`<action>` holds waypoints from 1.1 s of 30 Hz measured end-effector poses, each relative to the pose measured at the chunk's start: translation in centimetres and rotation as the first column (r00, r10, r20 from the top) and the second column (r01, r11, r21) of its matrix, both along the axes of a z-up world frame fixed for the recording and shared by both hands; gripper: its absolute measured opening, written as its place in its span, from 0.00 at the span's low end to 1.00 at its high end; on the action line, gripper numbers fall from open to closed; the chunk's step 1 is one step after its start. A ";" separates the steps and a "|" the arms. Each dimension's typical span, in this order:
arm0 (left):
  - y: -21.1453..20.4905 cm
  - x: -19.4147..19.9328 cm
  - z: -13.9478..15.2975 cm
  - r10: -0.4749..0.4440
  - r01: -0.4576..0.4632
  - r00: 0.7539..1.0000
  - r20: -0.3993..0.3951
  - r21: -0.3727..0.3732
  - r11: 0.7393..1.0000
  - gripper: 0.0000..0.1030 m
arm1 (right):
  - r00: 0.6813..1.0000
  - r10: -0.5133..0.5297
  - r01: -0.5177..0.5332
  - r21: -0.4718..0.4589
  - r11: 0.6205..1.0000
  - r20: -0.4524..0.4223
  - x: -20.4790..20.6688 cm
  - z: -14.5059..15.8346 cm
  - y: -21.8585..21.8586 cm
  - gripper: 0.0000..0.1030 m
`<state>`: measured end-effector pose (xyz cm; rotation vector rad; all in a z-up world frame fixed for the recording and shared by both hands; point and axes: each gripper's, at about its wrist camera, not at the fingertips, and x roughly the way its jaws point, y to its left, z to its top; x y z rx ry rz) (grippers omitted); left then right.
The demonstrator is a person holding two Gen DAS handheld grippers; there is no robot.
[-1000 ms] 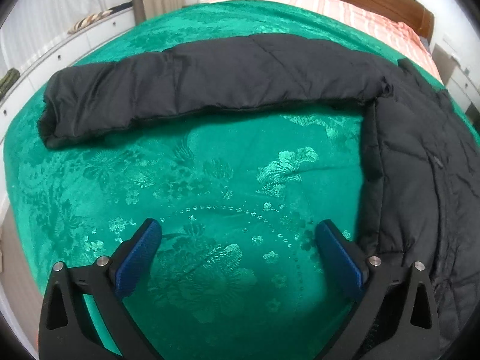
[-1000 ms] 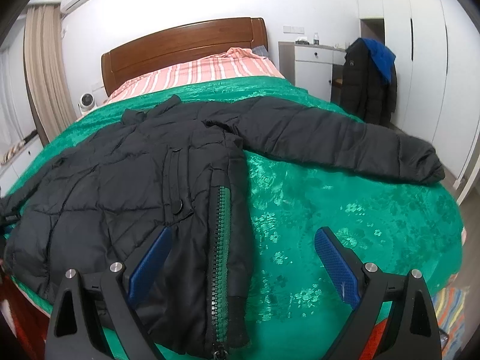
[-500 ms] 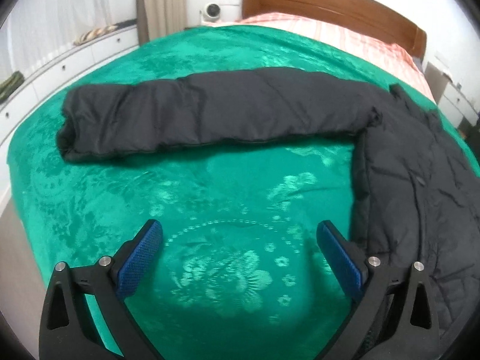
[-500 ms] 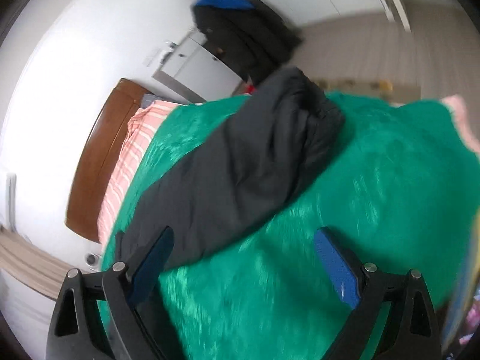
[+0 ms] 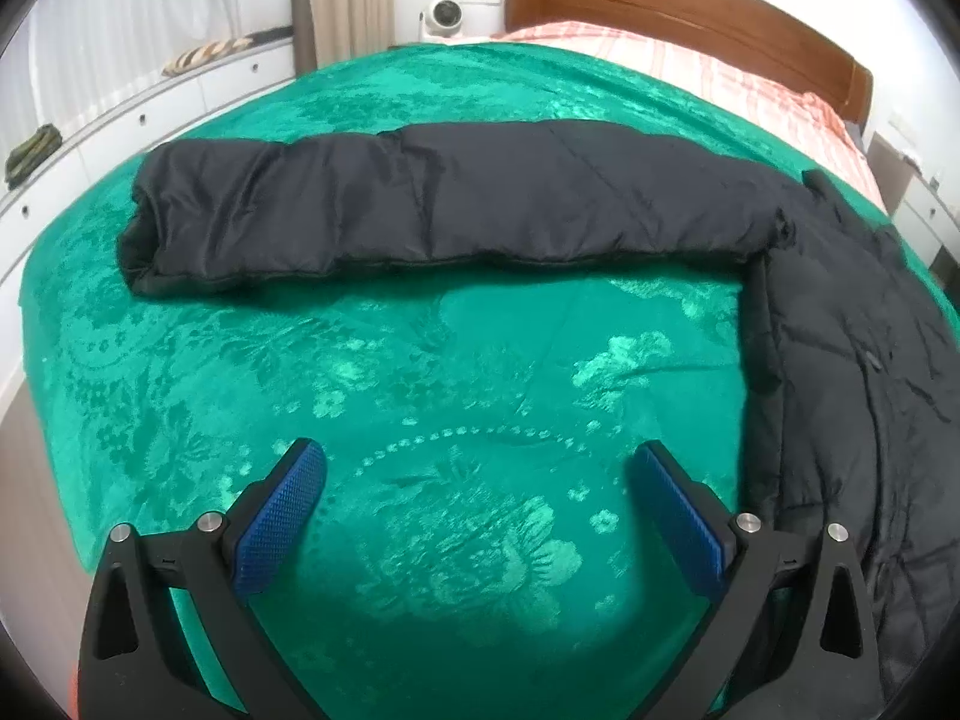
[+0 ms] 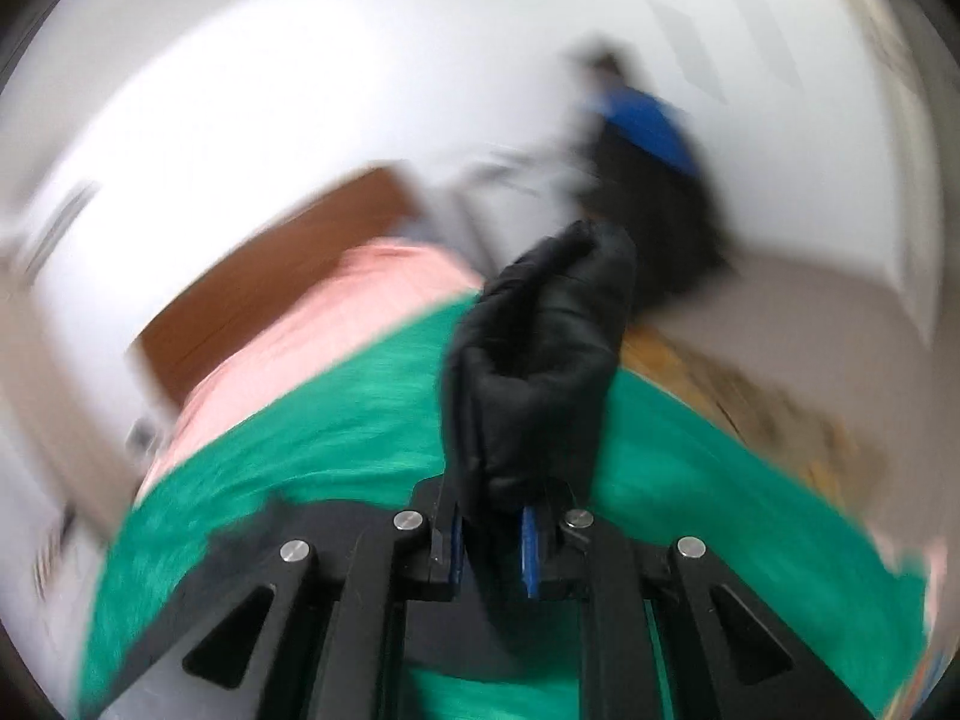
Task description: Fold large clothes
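Your left gripper (image 5: 474, 480) hangs over the green bedspread (image 5: 420, 396), blue pads (image 5: 282, 516) spread wide, nothing between them. Just past its right finger lies the edge of the black jacket (image 5: 858, 396), body flat on the bedspread along the right side of that view. Farther out, one sleeve (image 5: 420, 204) stretches straight to the left across the bed, its cuff end near the left edge of the bedspread. Beyond the sleeve: striped pink sheet (image 5: 690, 60), wooden headboard (image 5: 672, 0), a small white round device (image 5: 443, 17) next to the curtain.

Your right gripper (image 6: 493, 531) has its fingers pinched tight on a bunched fold of black jacket fabric (image 6: 540, 360); the puffy fabric stands up out of the fingers, raised above the bedspread. That view is heavily blurred. Behind the fabric: green bedspread, pink sheet, headboard tilted to the left. Far back, dark clothes with something blue on top (image 6: 648, 138) against the white wall; details cannot be told.
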<state>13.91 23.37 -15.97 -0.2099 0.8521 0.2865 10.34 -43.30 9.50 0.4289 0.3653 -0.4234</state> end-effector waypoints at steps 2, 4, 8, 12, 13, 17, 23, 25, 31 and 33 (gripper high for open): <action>-0.1 0.3 0.0 -0.004 0.004 1.000 0.000 -0.002 1.000 1.00 | 0.988 0.151 -0.150 -0.098 0.984 0.010 4.2 3.6 6.4 0.16; 0.0 0.3 -0.1 -0.009 0.009 1.000 0.002 -0.006 1.000 1.00 | 0.956 0.295 -0.291 -0.151 0.945 0.001 8.7 5.3 13.1 0.16; 0.2 0.1 -0.1 -0.017 0.017 1.000 0.011 -0.017 1.000 1.00 | 0.876 0.477 -0.480 -0.191 0.856 -0.067 16.5 3.5 25.3 0.16; -0.2 0.1 -0.4 -0.023 0.023 1.000 0.005 0.013 1.000 1.00 | 0.784 0.587 -0.608 -0.063 0.791 -0.199 23.3 -4.5 34.5 0.55; -0.4 0.1 -0.5 -0.025 0.025 1.000 0.004 0.023 0.999 1.00 | 0.754 0.612 -0.631 -0.008 0.775 -0.237 24.2 -7.0 36.3 0.71; -0.7 0.1 -0.5 -0.032 0.032 0.999 0.004 0.037 0.999 1.00 | 0.675 0.682 -0.662 0.178 0.728 -0.282 22.7 -14.6 40.4 0.70; -0.7 0.2 -0.6 -0.025 0.025 1.000 0.000 0.040 0.999 1.00 | 0.632 0.731 -0.712 0.180 0.679 -0.257 14.1 -15.7 39.7 0.71; -0.8 0.2 -0.6 -0.024 0.024 1.000 0.000 0.042 0.999 1.00 | 0.639 0.726 -0.723 0.124 0.679 -0.253 11.4 -15.1 38.7 0.72; -1.1 0.1 -0.7 -0.018 0.018 1.000 0.005 0.051 0.999 1.00 | 0.719 0.651 -0.684 -0.080 0.725 -0.242 1.1 -13.2 34.5 0.82; -1.2 0.0 -0.8 -0.014 0.014 1.000 0.009 0.058 0.998 1.00 | 0.753 0.616 -0.651 -0.123 0.749 -0.232 -2.0 -13.5 33.5 0.82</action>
